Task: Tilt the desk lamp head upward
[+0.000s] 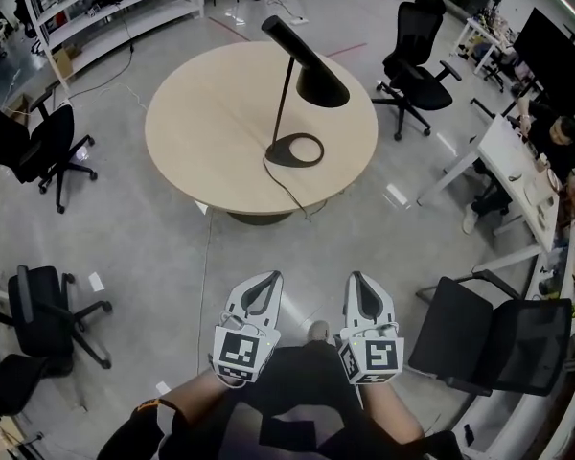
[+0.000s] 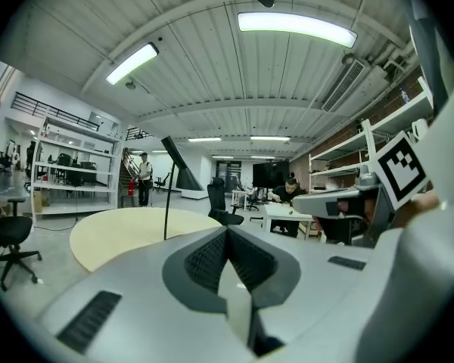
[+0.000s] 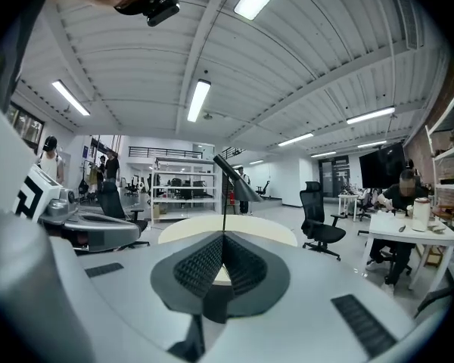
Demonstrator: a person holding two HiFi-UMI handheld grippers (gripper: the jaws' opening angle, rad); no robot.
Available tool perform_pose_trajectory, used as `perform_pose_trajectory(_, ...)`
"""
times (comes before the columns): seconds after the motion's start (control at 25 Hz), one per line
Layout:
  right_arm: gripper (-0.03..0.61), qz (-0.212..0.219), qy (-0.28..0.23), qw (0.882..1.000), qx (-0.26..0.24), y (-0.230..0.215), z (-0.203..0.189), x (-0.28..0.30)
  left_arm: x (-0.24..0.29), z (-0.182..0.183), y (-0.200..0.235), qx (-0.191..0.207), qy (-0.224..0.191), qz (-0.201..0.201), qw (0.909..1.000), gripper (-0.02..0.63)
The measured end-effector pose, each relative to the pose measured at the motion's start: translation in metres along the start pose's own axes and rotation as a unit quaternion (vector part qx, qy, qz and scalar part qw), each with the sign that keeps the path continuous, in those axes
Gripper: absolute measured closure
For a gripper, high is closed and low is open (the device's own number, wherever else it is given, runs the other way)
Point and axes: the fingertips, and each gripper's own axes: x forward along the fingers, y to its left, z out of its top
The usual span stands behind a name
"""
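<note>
Lamp (image 1: 302, 51) is standing on the round table (image 1: 201, 137), well apart from the left gripper (image 1: 265, 281) and right gripper (image 1: 360, 281) — both pressed together, empty — so closing in and nudging its shade (image 1: 324, 86) upward from beneath is advisable.

Left tool (image 1: 267, 278) and right tool (image 1: 356, 279), jaws together.

My left gripper (image 1: 270, 277) and right gripper (image 1: 356, 277) wear pale grey, teardrop-shaped shells around dark openings; each carries a white marker cube (image 1: 237, 351) printed with black squares. Close up, my pads (image 2: 208, 259) are dark grey and finely ribbed, with dark slotted grilles (image 2: 91, 320) in the casing. I wear dark clothing (image 1: 302, 391), with orange trim (image 1: 148, 407) at the left sleeve
</note>
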Motion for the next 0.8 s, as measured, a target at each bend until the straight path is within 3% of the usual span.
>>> perform_pose_trajectory(0.24,0.563,0.041,-0.007,0.999,0.002,-0.021,0.001,0.056,0.04,0.0,0.024,-0.012,0.003,0.044,0.9989,0.569)
perform_pose_trajectory(0.52,0.563,0.093,-0.019,0.995,0.012,-0.105,0.011,0.139,0.142,0.022,0.035,-0.011,0.0,0.11,0.9939,0.569)
perform_pose_trajectory(0.8,0.563,0.164,-0.02,0.986,0.016,-0.171,0.028,0.21,0.222,0.053,0.041,-0.017,-0.005,0.181,0.9833,0.569)
